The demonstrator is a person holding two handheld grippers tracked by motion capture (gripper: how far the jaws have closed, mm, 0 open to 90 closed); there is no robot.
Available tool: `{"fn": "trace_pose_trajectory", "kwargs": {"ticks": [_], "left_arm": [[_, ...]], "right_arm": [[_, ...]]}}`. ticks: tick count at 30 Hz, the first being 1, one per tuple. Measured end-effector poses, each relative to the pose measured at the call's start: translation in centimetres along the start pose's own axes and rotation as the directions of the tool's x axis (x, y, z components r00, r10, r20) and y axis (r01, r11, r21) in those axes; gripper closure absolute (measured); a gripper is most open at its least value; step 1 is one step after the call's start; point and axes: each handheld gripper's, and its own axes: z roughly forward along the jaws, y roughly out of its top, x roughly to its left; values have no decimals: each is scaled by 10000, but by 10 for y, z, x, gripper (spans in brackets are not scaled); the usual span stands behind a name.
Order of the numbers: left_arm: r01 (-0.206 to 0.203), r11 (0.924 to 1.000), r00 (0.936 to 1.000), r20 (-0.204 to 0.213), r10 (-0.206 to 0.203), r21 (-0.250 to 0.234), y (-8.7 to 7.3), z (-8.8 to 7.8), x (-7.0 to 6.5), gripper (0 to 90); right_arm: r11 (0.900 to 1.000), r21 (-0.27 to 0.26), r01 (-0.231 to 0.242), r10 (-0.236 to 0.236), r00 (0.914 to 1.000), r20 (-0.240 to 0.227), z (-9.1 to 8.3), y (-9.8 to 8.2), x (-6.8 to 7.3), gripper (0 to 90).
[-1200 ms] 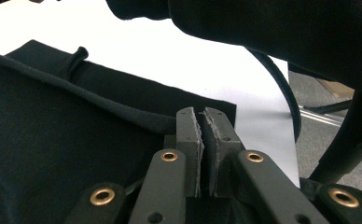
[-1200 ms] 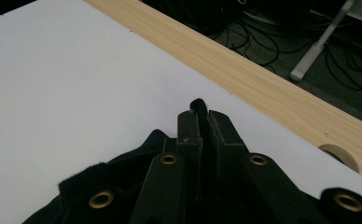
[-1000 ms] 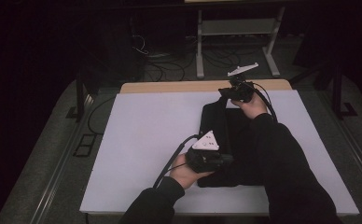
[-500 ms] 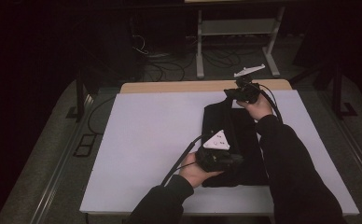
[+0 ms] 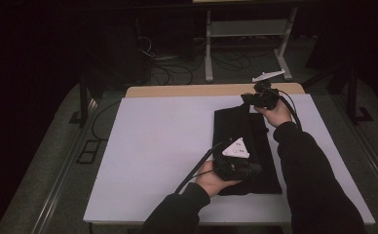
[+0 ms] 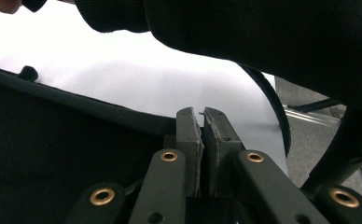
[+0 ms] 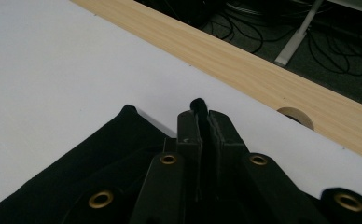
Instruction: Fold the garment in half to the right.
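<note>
Scene: a person is working a black, limp cloth garment (image 5: pixel 245 146) lying on the right half of a white sheet-covered table (image 5: pixel 153 146).
Cloth position: it is lying folded into a long strip, running from the table's far edge toward the near edge.
Left gripper (image 6: pixel 201 122): it is clenching the cloth's hem near the table's near edge; a thin fold seems to be sitting between the jaws.
Right gripper (image 7: pixel 201 114): it is pinching a bunched corner of the cloth at the far end, just short of the table's bare wooden strip (image 7: pixel 263 74).
Handling: the fabric is looking light, soft and floppy, so it will be sagging and creasing between the grips.
Hold: gripping at corners and hems, well apart, is probably keeping it taut.
</note>
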Motion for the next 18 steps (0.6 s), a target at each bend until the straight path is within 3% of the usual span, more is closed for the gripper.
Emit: {"fn": "trace_pose_trajectory", "kwargs": {"ticks": [11,18], "left_arm": [[-11,10000,10000,83,11,57,5,10,-2,832],[-77,9993,9999,83,74,354,7,19,-3,832]], "right_arm": [[10000,-43,-72,72,10000,39,-2,-5,-8,825],[9996,72,-276,275,9995,130,-3,-16,-17,824]]}}
